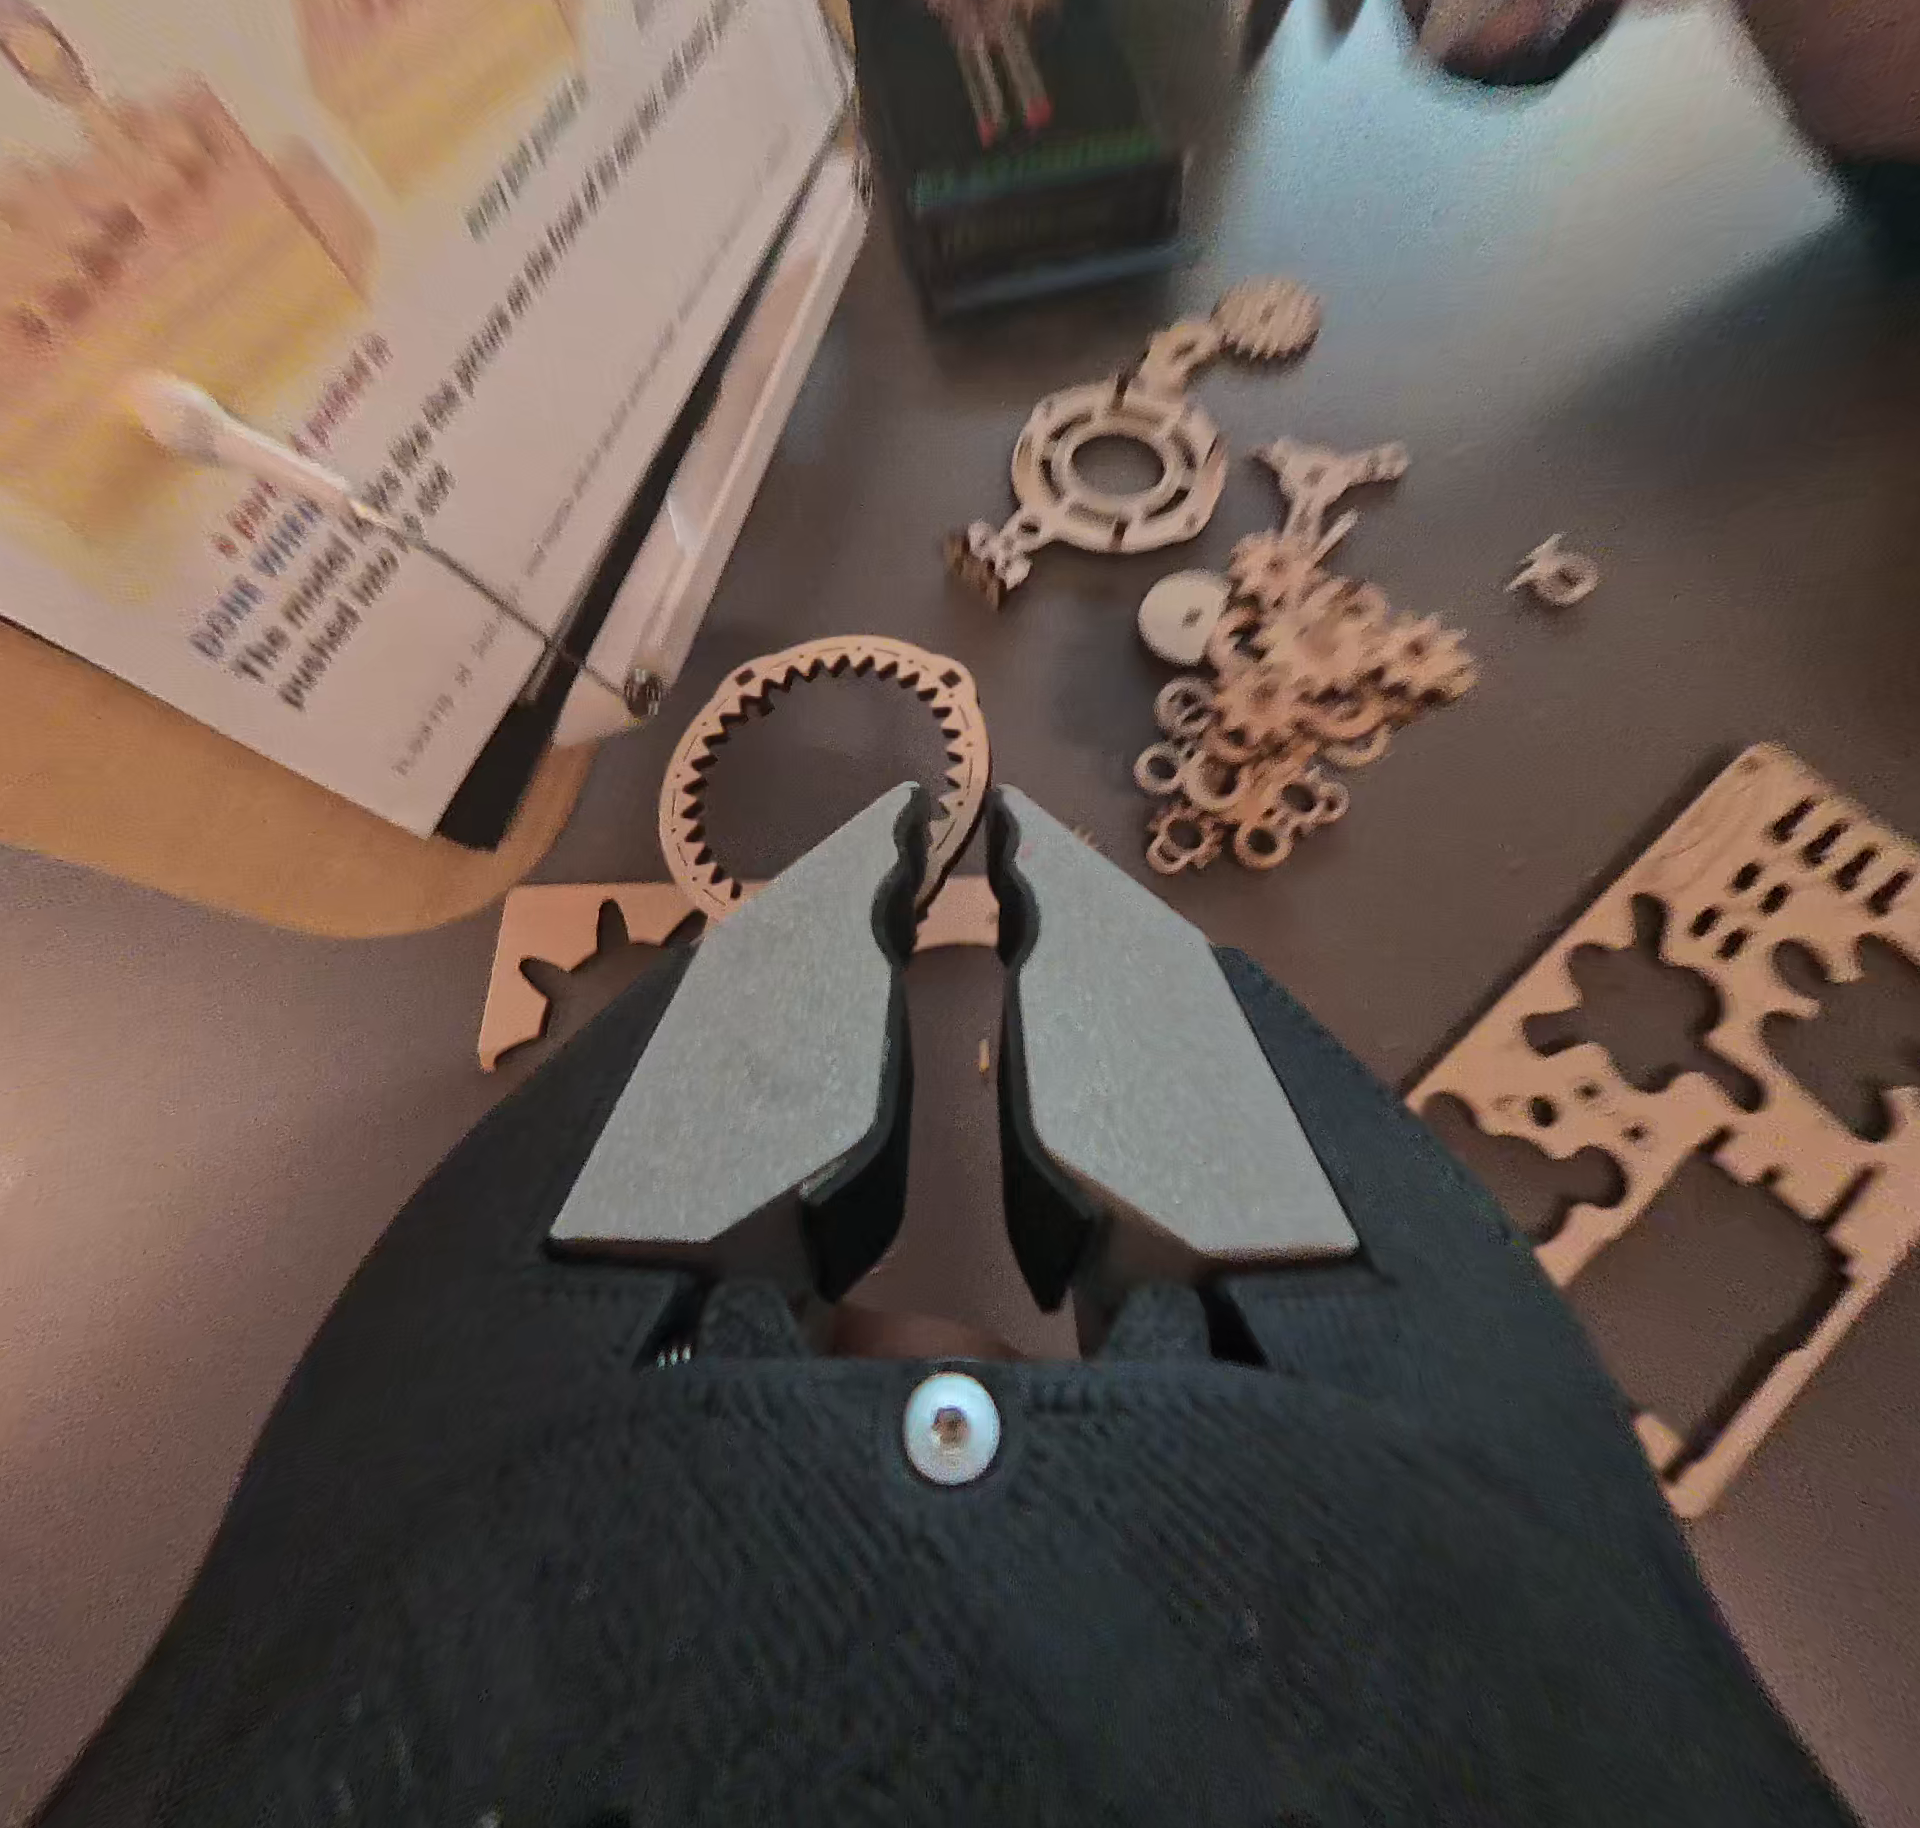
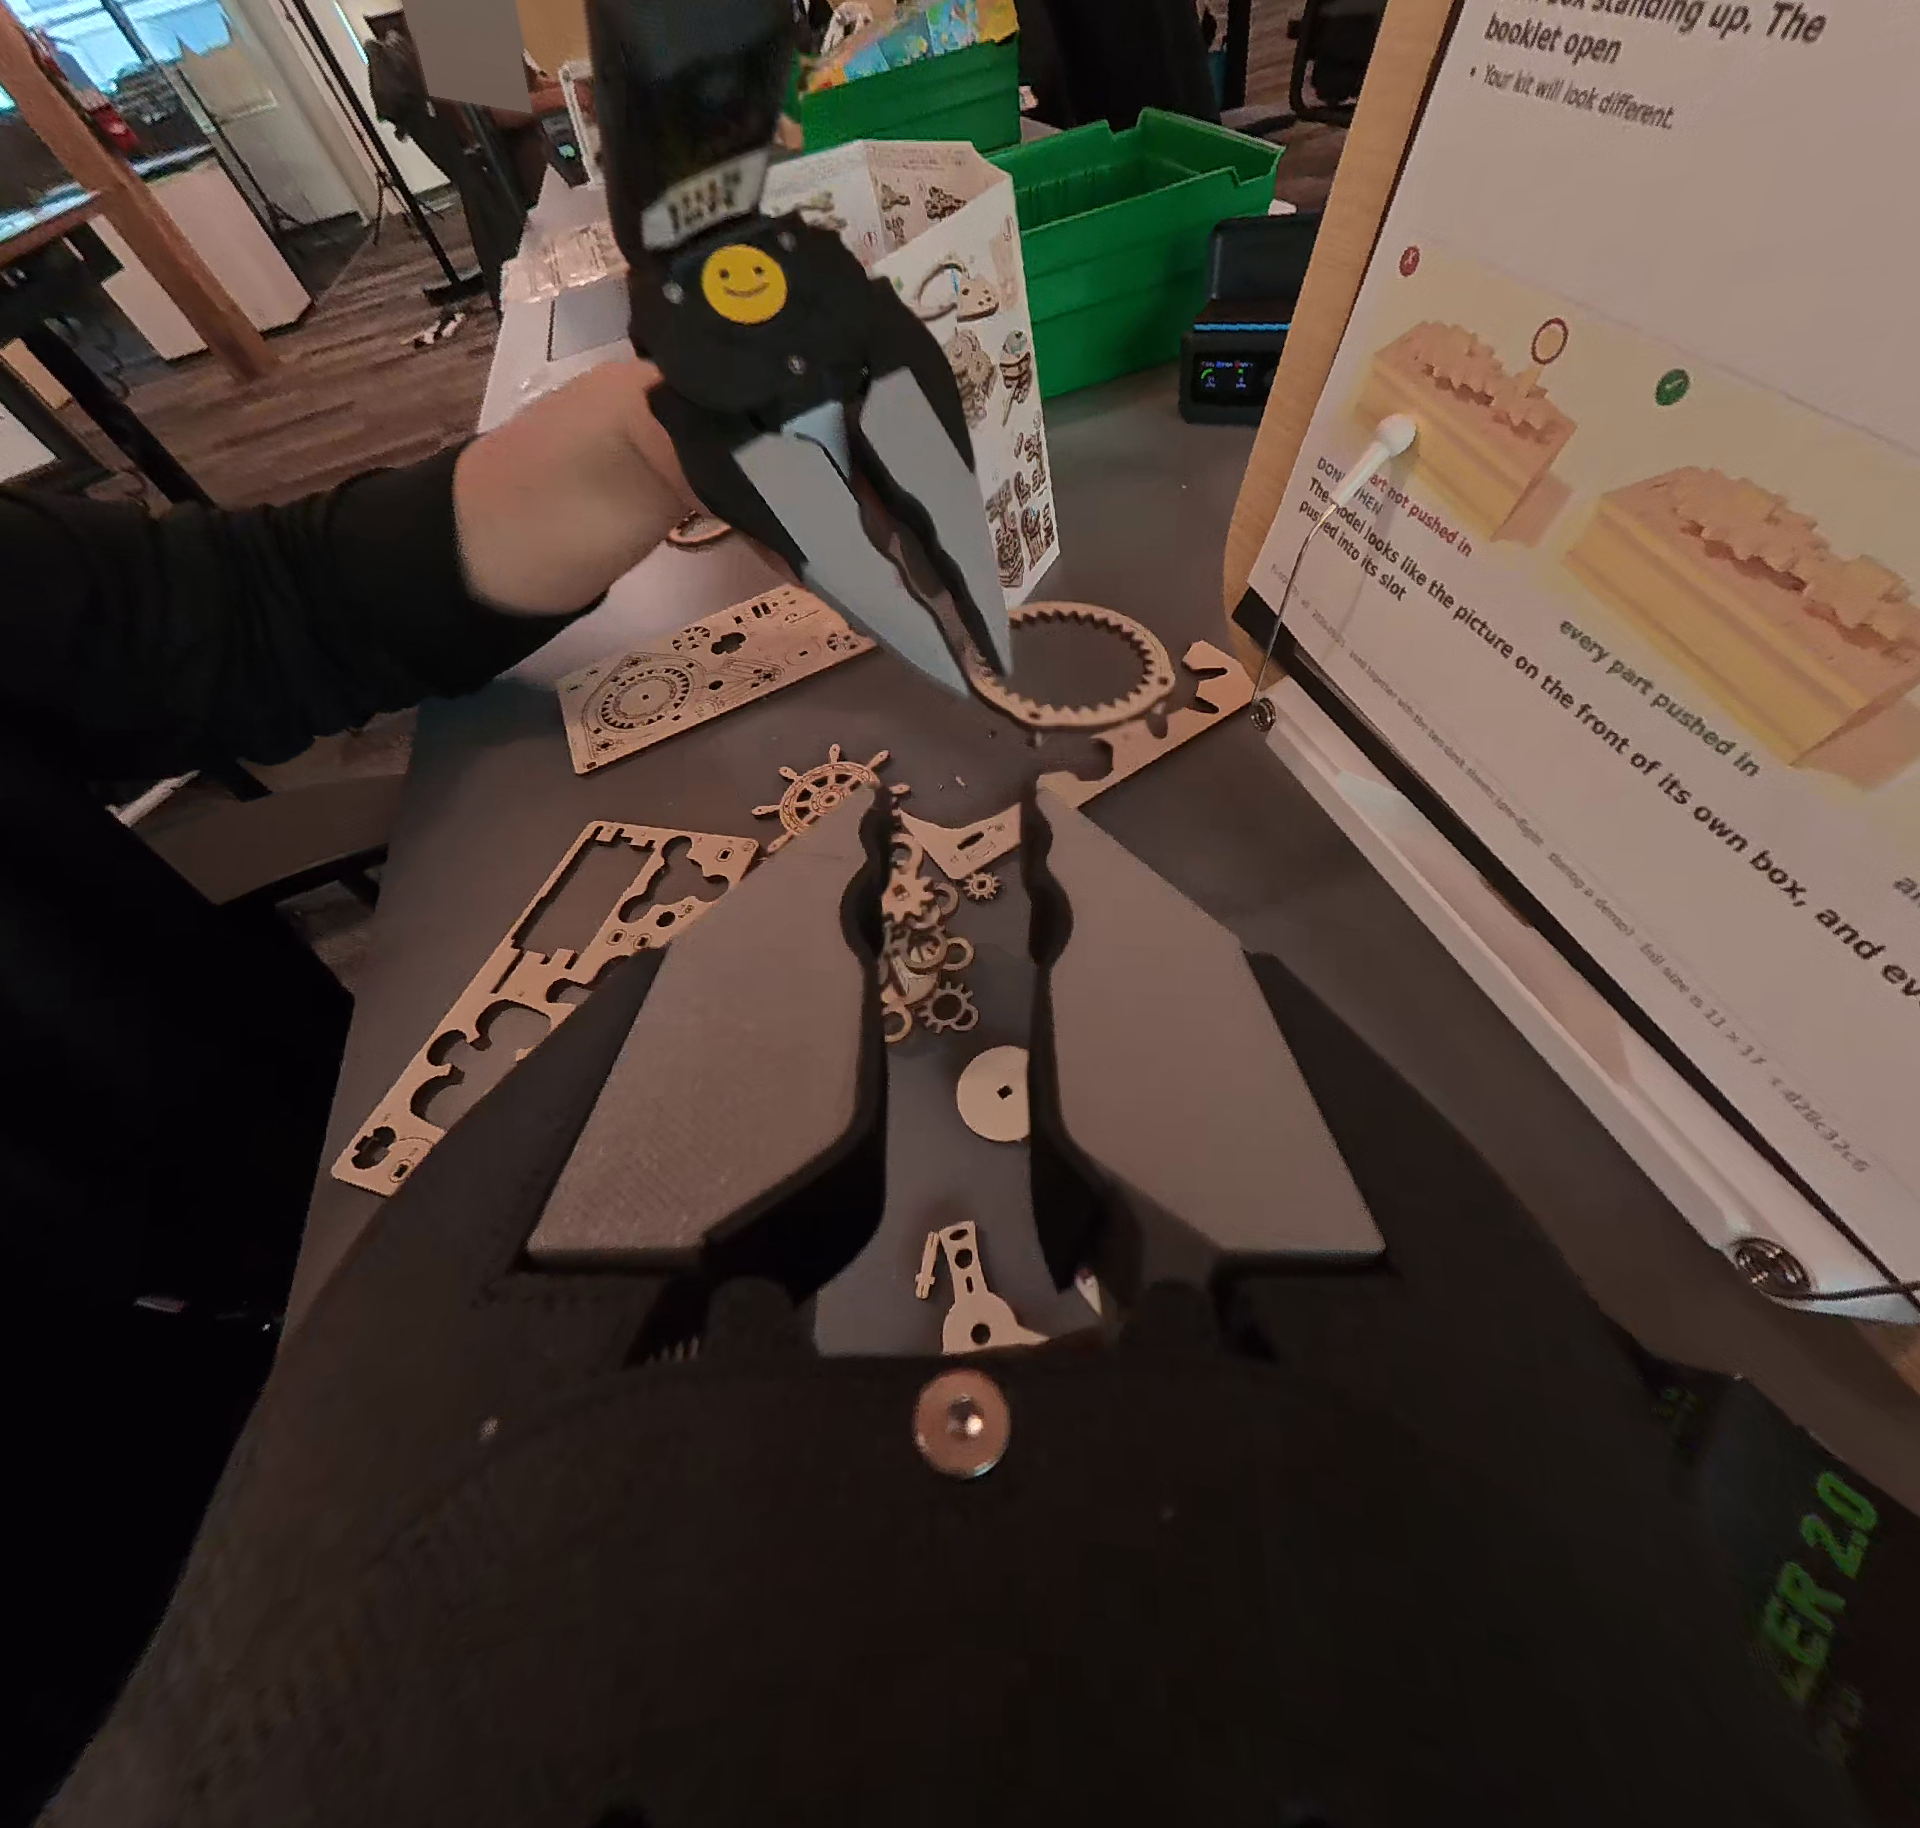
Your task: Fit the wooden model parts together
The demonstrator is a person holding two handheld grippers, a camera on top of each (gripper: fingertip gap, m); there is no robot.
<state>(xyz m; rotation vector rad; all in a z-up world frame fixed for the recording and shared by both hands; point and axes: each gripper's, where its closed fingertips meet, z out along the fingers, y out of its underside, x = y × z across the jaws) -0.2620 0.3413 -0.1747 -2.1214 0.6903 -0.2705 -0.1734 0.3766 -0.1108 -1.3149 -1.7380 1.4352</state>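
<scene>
A toothed wooden ring gear (image 1: 831, 770) is pinched by its rim in the left gripper (image 1: 954, 814) just above the punched-out wooden sheet (image 2: 1164, 729), while the right gripper (image 2: 951, 812) is held slightly parted and empty above a pile of small gears (image 2: 920, 931) near that sheet.

A dark grey table (image 2: 1164, 926) carries everything here. Looking along the right wrist view, a loose pile of small wooden gears (image 2: 920, 947) lies at centre, with a plain wooden disc (image 2: 995, 1092) just beside it toward five o'clock. At ten o'clock lies a ship's-wheel piece (image 2: 826, 794). Further out at eight o'clock lies an emptied wooden sheet (image 2: 540, 989), and beyond it, at eleven o'clock, a still-filled sheet (image 2: 707, 672). At one o'clock lies another sheet remnant (image 2: 1164, 729). An instruction board (image 2: 1662, 552) stands at three o'clock, a green bin (image 2: 1132, 220) far off at twelve.
</scene>
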